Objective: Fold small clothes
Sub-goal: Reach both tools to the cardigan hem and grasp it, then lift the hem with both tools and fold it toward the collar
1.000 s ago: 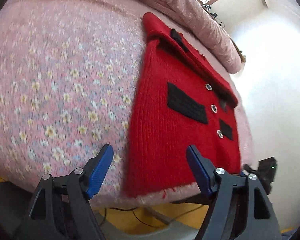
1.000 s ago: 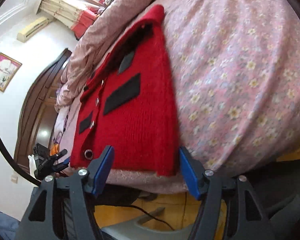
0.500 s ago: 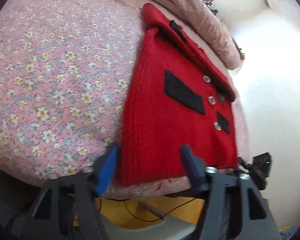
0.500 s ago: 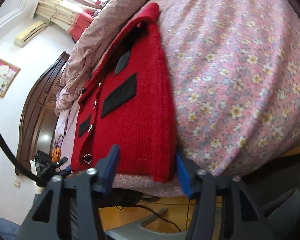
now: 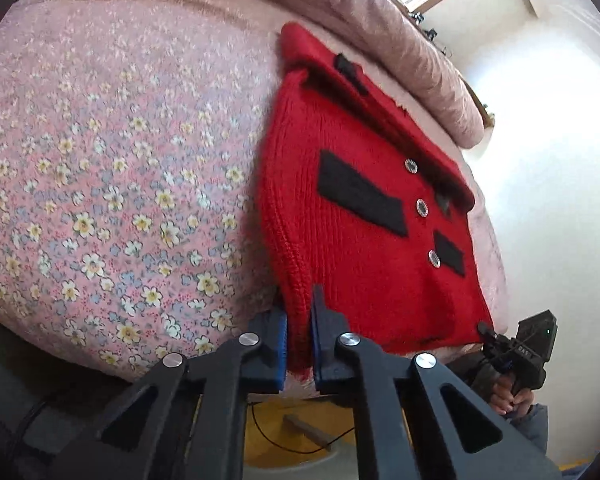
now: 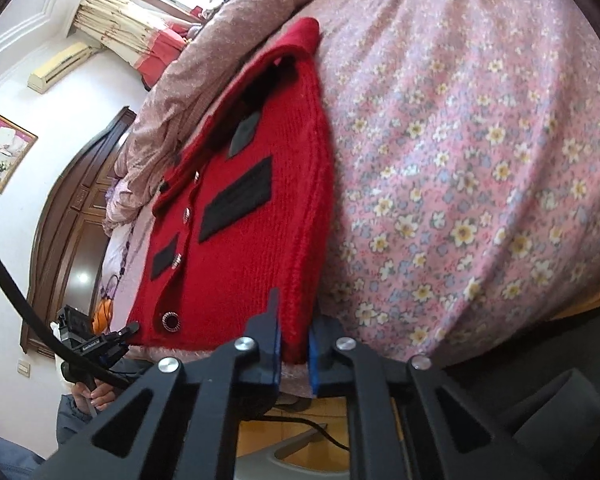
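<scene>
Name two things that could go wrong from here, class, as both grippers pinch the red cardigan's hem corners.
The left gripper holds only the thin corner of the red cardigan, so the knit might slip out when lifted. The right gripper, its jaws closing on the other corner, sits at the bed's edge; the garment could slide off.

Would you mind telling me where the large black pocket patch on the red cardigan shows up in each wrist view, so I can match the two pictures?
Left wrist view: the large black pocket patch lies right of centre, left of the silver buttons.
Right wrist view: the same patch lies left of centre, right of the buttons.
Shared landmark: the red cardigan, whose near hem both tongs pinch, on the floral bedspread.
</scene>
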`<state>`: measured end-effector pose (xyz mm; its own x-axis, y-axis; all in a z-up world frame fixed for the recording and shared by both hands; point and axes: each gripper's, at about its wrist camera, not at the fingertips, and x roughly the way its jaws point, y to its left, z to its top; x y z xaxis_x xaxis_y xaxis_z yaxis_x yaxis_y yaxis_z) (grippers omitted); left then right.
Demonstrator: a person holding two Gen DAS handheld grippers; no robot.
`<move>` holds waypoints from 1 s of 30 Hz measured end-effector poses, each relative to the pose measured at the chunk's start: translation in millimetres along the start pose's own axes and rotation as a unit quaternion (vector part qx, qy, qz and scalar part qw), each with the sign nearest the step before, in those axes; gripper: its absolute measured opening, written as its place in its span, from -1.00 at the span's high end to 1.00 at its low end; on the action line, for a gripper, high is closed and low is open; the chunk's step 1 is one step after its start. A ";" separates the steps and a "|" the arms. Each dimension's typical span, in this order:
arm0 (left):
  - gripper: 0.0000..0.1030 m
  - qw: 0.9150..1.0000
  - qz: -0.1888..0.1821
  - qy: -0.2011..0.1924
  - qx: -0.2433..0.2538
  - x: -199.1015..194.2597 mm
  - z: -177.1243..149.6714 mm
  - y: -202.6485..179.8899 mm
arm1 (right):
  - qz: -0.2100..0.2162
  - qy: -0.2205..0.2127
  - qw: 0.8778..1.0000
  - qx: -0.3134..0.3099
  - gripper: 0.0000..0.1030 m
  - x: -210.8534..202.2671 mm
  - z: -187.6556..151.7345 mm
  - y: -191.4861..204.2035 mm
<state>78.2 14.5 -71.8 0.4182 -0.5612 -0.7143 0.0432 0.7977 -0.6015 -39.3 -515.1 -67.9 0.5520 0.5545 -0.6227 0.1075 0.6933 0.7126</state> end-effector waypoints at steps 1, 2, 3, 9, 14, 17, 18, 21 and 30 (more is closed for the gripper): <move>0.96 1.000 -0.001 -0.006 -0.006 -2.7 0.3 0.4 | 0.006 -0.002 1.000 0.003 0.82 -1.6 0.9 -2.7; 0.97 1.000 -0.005 -0.012 -0.013 -5.7 0.9 0.7 | 0.012 -0.004 1.000 0.007 0.82 -3.2 0.6 -1.8; 0.97 1.000 -0.008 -0.015 -0.017 -8.1 1.8 1.3 | 0.018 -0.007 1.000 0.011 0.82 -5.2 1.4 -1.3; 0.97 0.994 -0.070 -0.051 -0.066 -27.2 25.9 -7.3 | 0.070 -0.032 0.997 0.011 0.83 -21.7 20.3 15.3; 0.97 0.991 -0.098 -0.078 -0.054 -32.2 79.7 -40.3 | 0.082 -0.056 0.995 -0.018 0.83 -29.7 66.1 51.4; 0.97 0.987 -0.121 -0.093 -0.050 -30.3 123.7 -58.5 | 0.087 -0.074 0.993 -0.036 0.83 -29.2 108.5 72.7; 0.97 0.986 -0.126 -0.097 -0.050 -32.2 135.2 -59.1 | 0.088 -0.081 0.992 -0.041 0.83 -26.7 126.8 80.1; 0.97 0.981 -0.138 -0.126 -0.050 -25.6 186.7 -67.1 | 0.094 -0.101 0.989 -0.058 0.83 -17.0 178.9 94.3; 0.97 0.980 -0.096 -0.141 -0.102 85.7 306.7 -22.0 | 0.067 -0.100 0.993 -0.004 0.83 98.6 326.4 57.5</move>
<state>391.4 16.6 -10.0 0.6553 -0.5906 -0.4709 -0.0242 0.6067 -0.7946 291.2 -570.8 17.1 0.7134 0.5405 -0.4459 0.0161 0.6236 0.7816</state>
